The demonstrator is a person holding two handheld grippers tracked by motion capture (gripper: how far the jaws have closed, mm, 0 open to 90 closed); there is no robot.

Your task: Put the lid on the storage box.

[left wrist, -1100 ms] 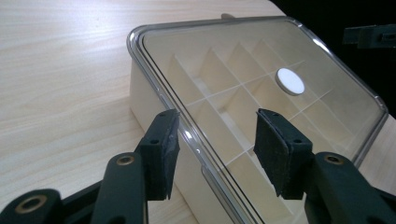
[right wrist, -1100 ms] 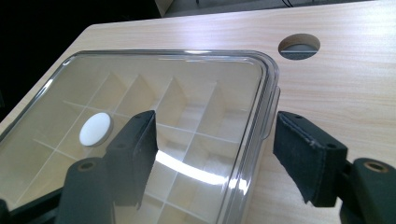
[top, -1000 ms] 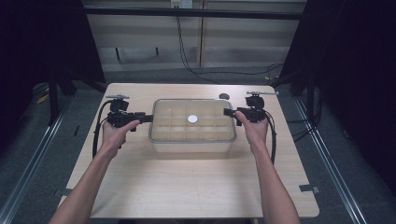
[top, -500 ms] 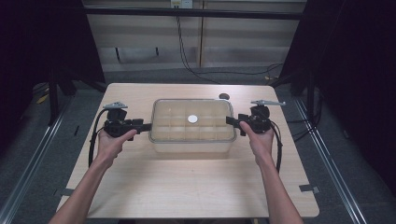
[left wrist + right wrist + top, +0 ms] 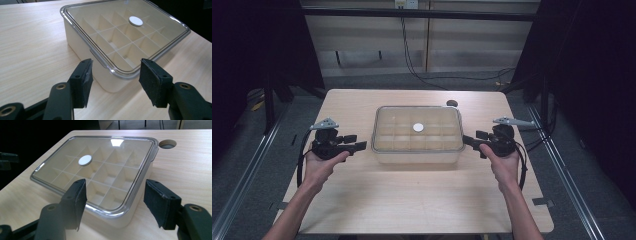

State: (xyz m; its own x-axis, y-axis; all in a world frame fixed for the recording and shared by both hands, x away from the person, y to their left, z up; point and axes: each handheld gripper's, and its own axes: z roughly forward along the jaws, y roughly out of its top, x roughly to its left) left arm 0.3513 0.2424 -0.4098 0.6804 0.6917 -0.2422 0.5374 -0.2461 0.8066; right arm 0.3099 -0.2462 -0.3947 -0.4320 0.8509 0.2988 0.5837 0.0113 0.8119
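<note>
Both grippers have drawn back from the compartment box (image 5: 417,134) since the earlier frame. Left gripper (image 5: 361,146), at the box's nine o'clock, has just been opening, jaws wide, nothing between. Box sits mid-table, clear lid on. Right gripper (image 5: 469,140), at three o'clock, gapes empty, only just apart from the box.

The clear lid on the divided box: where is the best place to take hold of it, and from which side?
Probably by the clear lid rim at its two short ends, one gripper from each side. The rim overhangs the cream divided box, and a small tab juts out at the end facing the left gripper. The right gripper faces the opposite end; both stand open.
</note>
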